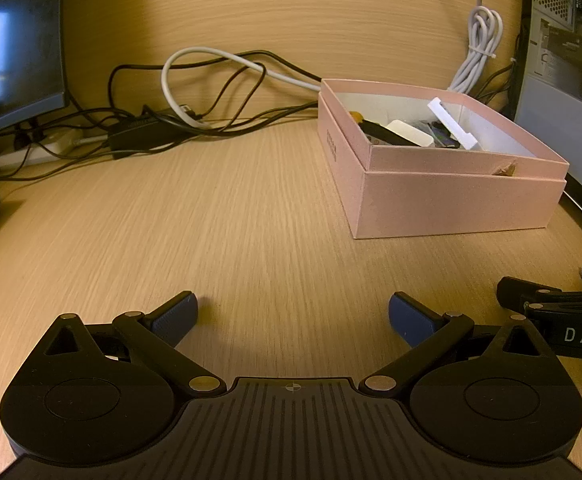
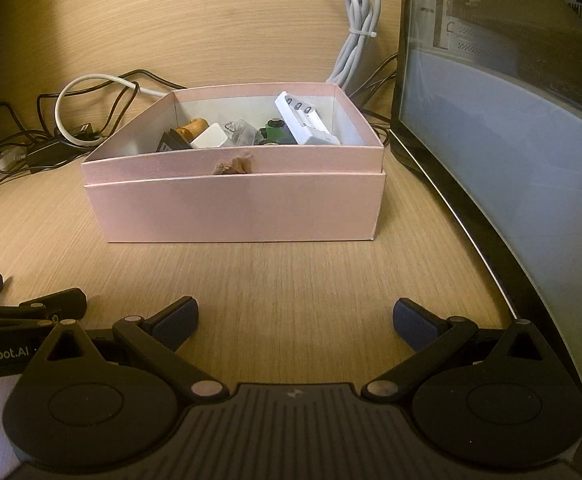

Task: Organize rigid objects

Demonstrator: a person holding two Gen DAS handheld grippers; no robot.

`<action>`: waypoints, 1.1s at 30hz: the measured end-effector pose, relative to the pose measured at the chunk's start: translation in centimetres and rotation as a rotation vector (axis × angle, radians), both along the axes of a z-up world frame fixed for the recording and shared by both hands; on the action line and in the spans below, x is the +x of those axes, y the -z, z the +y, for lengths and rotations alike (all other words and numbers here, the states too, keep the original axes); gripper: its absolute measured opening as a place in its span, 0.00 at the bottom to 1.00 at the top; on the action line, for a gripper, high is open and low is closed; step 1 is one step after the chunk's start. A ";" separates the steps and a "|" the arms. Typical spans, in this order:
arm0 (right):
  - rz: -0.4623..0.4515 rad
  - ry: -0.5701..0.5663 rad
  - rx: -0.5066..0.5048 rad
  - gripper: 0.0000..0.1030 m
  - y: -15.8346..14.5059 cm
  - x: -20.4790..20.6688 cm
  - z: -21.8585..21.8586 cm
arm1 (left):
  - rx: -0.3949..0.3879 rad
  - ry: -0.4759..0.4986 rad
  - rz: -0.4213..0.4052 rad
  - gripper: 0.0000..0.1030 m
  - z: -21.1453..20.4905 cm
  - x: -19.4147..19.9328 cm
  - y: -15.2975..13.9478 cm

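Observation:
A pink cardboard box (image 2: pixel 243 208) sits on the wooden desk, also in the left wrist view (image 1: pixel 451 204) at the right. Inside lie several small items: a white battery charger (image 2: pixel 305 120), a white block (image 2: pixel 210 137), a green and purple piece (image 2: pixel 277 130), a tan piece (image 2: pixel 190 127) and a black item (image 2: pixel 171 143). My right gripper (image 2: pixel 293 320) is open and empty, low over the desk in front of the box. My left gripper (image 1: pixel 293 316) is open and empty, to the left of the box. Each gripper shows at the other view's edge.
Tangled black and white cables (image 1: pixel 195 96) and a power strip (image 1: pixel 31 152) lie at the back. A bundled grey cable (image 2: pixel 357 28) hangs behind the box. A monitor (image 1: pixel 11 48) stands at the far left. A computer case with a glass side (image 2: pixel 511 140) stands right of the box.

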State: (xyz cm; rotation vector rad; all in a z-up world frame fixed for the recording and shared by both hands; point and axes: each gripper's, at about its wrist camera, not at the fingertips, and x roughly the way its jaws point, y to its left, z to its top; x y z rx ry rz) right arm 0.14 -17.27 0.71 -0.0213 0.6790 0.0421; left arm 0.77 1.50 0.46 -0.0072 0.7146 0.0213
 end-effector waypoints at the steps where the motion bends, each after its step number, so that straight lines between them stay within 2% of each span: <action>1: 0.000 0.000 0.000 1.00 0.0 0.0 0.0 | 0.000 0.000 0.000 1.00 0.0 0.0 0.0; 27: 0.000 0.000 0.000 1.00 0.1 0.0 0.0 | -0.001 -0.002 0.001 1.00 -0.1 0.0 0.0; 33: 0.000 -0.001 0.001 1.00 0.1 0.0 -0.1 | -0.005 0.032 0.015 1.00 0.2 -0.1 -0.1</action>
